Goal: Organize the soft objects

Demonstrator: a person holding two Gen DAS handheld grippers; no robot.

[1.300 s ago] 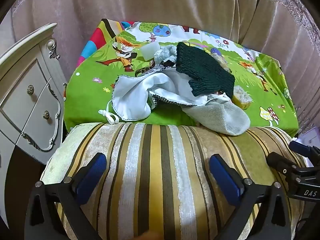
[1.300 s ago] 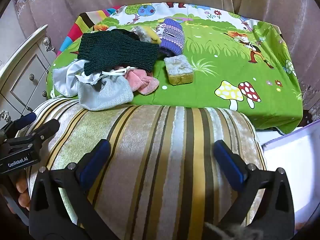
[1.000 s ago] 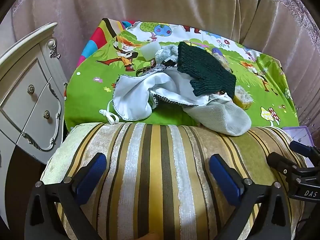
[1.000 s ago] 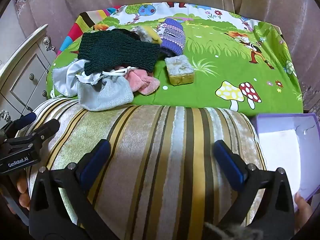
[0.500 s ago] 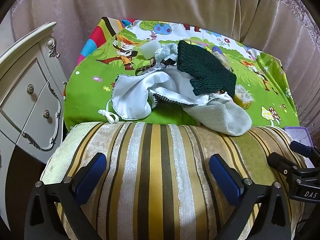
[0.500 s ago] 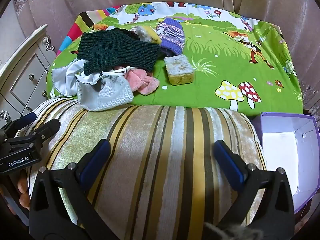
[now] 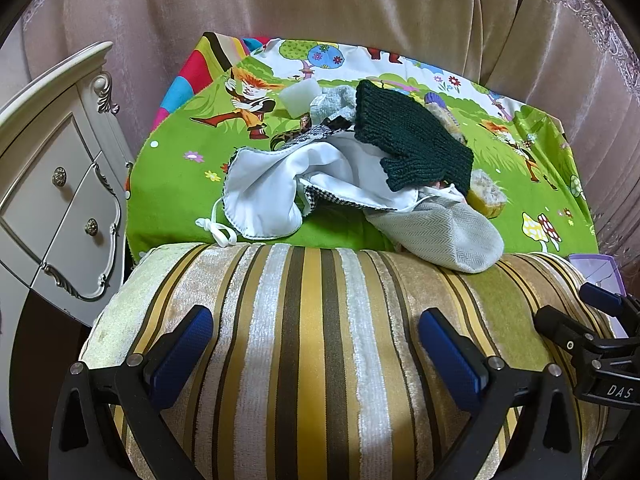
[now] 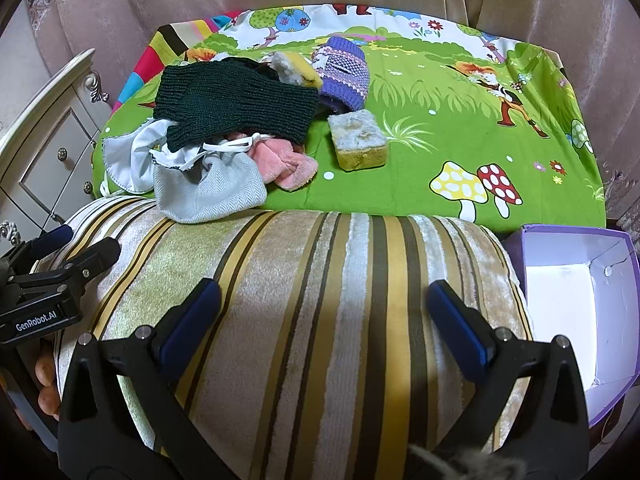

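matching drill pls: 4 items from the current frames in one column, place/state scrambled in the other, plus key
Items
1. dark green knit
2. sponge
3. purple box
4. grey pouch

Places/states
A. open, nothing visible inside, right of the striped cushion
B. overlaps the cushion's far edge
C. on top of the clothes pile
D. alone on the green cloth, right of the pile

Pairs: 1-C, 2-D, 3-A, 4-B
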